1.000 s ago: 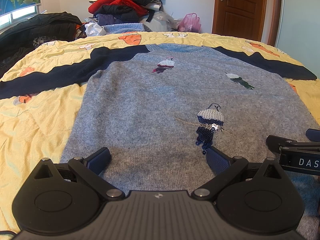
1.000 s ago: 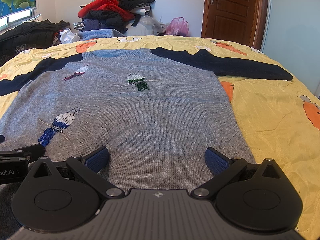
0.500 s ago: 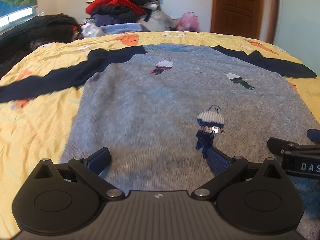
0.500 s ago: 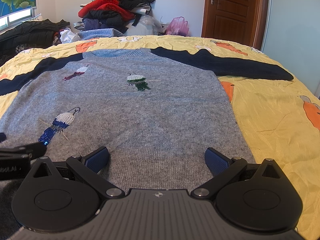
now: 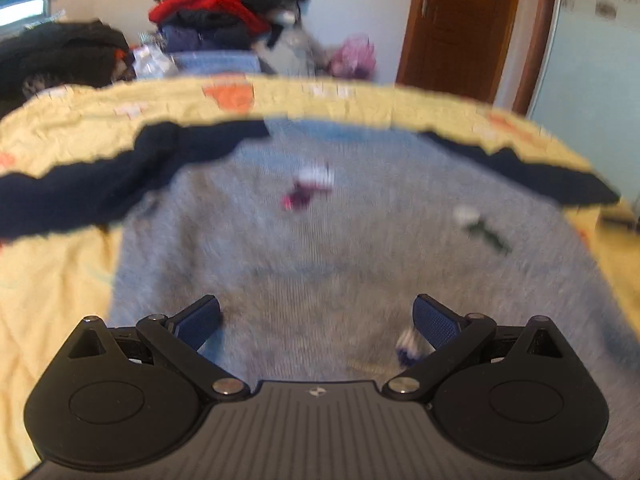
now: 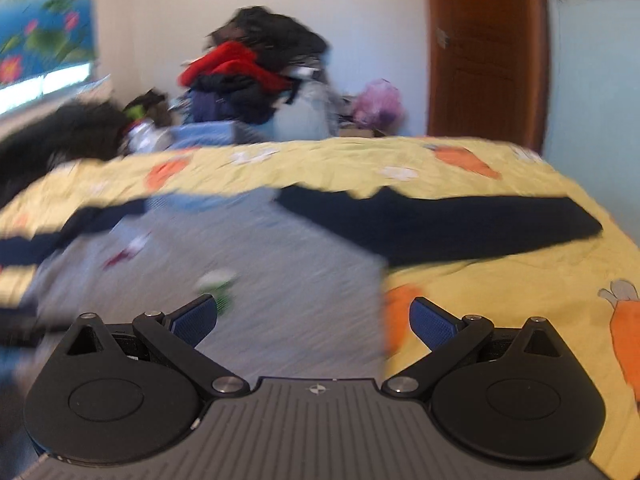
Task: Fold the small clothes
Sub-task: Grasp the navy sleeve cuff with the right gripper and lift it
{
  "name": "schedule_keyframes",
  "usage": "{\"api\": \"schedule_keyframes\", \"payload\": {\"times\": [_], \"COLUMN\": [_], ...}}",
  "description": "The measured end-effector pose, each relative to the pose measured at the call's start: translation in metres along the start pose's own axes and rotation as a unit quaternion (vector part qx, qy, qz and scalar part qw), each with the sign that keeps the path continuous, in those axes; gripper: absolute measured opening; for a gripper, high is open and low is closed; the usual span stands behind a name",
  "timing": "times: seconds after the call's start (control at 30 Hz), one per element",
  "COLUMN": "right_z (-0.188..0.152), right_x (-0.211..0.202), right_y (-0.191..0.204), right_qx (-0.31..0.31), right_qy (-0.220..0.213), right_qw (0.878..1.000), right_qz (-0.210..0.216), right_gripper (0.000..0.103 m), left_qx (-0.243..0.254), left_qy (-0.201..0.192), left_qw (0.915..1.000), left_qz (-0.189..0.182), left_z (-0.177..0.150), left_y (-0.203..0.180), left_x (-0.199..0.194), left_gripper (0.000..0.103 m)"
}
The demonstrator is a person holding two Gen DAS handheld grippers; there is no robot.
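A grey knit sweater (image 5: 340,240) with navy sleeves and small sequin figures lies flat, front up, on a yellow bedspread (image 5: 52,288). It also shows in the right wrist view (image 6: 288,280). Its left sleeve (image 5: 100,184) and right sleeve (image 6: 460,224) stretch out sideways. My left gripper (image 5: 316,320) is open and empty over the sweater's lower middle. My right gripper (image 6: 314,318) is open and empty over the sweater's right side edge, with one fingertip over the bedspread (image 6: 520,280). Both views are blurred by motion.
A pile of red, black and blue clothes (image 5: 224,20) sits beyond the bed's far edge. Dark clothing (image 5: 60,56) lies at the far left. A brown door (image 6: 484,52) stands at the back right, with a pink bag (image 6: 378,104) near it.
Both grippers have moved forward over the sweater toward the collar. The right gripper has also shifted right to the sweater's side edge. Both stay open.
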State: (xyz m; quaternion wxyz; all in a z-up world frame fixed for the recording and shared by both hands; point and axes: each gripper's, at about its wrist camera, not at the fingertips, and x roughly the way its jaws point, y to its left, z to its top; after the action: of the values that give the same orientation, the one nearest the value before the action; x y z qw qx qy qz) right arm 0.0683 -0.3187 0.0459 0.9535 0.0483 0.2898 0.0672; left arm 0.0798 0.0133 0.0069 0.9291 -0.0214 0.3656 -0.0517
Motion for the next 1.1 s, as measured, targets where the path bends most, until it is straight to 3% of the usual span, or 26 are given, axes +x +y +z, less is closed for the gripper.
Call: {"api": "schedule_keyframes", "payload": {"times": [0.07,0.2,0.33,0.43,0.53,0.67,0.73,0.8,0.83,0.9,1.0,1.1], "right_z": [0.018,0.045,0.049,0.038,0.027,0.024,0.023,0.032,0.034,0.035,0.039,0.055], "right_x": [0.013,0.037,0.071,0.086,0.101,0.118,0.128,0.137,0.139,0.141,0.124,0.104], "right_y": [-0.049,-0.148,-0.232,-0.276,-0.294,-0.302,-0.302,-0.306,-0.307,-0.307,-0.302,-0.268], "right_qx": [0.071,0.198,0.308,0.381,0.407,0.413,0.413,0.401,0.395,0.392,0.386,0.339], "right_qy": [-0.002,-0.037,-0.034,-0.050,-0.059,-0.075,-0.085,-0.086,-0.084,-0.080,-0.100,-0.126], "right_qw": [0.997,0.979,0.949,0.920,0.907,0.904,0.903,0.905,0.906,0.905,0.906,0.925], "right_qz": [0.001,-0.032,-0.067,-0.082,-0.091,-0.085,-0.090,-0.115,-0.127,-0.142,-0.142,-0.112], "right_gripper": [0.099,0.098,0.091,0.087,0.086,0.086,0.080,0.055,0.049,0.017,0.017,0.017], "left_qx": [0.032,0.026,0.023,0.019,0.019,0.015,0.012,0.010,0.009,0.009,0.006,-0.004], "left_qy": [-0.007,-0.010,-0.011,-0.013,-0.013,-0.014,-0.015,-0.017,-0.017,-0.017,-0.018,-0.022], "left_qw": [0.9992,0.9994,0.9996,0.9997,0.9997,0.9998,0.9998,0.9998,0.9998,0.9998,0.9998,0.9997], "left_qz": [0.023,0.018,0.014,0.012,0.011,0.008,0.006,0.004,0.003,0.003,0.001,-0.008], "left_z": [-0.004,-0.005,-0.005,-0.005,-0.005,-0.005,-0.005,-0.005,-0.005,-0.005,-0.005,-0.005], "left_y": [-0.008,-0.007,-0.006,-0.006,-0.005,-0.003,-0.002,-0.001,-0.001,-0.001,0.000,0.004], "left_x": [0.004,0.005,0.005,0.005,0.004,0.004,0.004,0.003,0.003,0.003,0.003,0.002], "left_gripper": [0.103,0.103,0.103,0.103,0.103,0.103,0.103,0.103,0.103,0.103,0.103,0.103]}}
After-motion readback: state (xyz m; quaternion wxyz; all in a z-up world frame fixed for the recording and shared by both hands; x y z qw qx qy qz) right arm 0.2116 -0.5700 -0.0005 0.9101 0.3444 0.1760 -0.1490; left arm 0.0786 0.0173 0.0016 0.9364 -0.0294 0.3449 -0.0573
